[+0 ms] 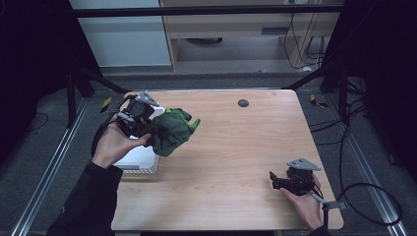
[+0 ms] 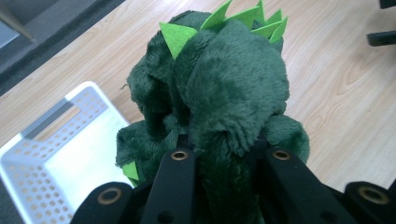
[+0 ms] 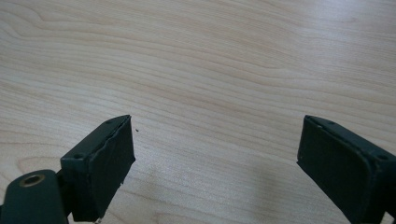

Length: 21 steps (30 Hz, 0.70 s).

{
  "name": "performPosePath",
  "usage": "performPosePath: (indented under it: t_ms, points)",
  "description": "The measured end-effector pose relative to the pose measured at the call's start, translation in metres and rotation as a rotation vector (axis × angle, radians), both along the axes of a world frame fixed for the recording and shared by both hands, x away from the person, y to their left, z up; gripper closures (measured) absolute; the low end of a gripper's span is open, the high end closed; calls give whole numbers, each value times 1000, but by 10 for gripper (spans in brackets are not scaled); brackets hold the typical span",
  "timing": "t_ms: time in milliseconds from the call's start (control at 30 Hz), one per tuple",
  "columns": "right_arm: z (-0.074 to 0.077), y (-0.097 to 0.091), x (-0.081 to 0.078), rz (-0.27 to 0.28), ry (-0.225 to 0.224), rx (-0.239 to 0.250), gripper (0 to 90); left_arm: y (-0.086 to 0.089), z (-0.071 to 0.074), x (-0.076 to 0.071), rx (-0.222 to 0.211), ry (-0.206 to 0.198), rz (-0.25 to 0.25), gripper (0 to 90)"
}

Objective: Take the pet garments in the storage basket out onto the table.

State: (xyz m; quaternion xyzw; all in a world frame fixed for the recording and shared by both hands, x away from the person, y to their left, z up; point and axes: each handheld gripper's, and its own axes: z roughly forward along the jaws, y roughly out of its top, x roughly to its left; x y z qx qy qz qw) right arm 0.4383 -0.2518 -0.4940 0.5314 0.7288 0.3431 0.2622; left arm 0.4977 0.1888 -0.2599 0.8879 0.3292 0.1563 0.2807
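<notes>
Left of centre, the left gripper [image 1: 147, 129] clamps a green plush [image 1: 173, 130] above the table [image 1: 236, 147], just beside a white basket [image 1: 140, 162] at the left edge. Lower right, the right gripper [image 3: 215, 154] rests with jaws spread; bare wood lies between.

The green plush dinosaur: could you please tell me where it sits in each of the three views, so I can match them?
High view: the green plush dinosaur is at left of centre, clamped by the left gripper beside the white basket.
Left gripper view: it rises centre frame from between the jaws, basket at lower left.
Right gripper view: not in it.
Shared landmark: the wooden table.
</notes>
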Motion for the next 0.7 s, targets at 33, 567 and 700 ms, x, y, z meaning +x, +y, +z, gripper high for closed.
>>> performPosePath:
  t_ms: [33,567,700]
  points:
    - [0,0,0,0,-2,1,108,-3,-1,0,3,2,-6,795]
    - [3,-1,-1,-7,-18,7,108,-41,-15,3,23,27,-98,795]
    - [3,-2,-2,-11,-21,9,108,-51,-21,6,33,42,-126,794]
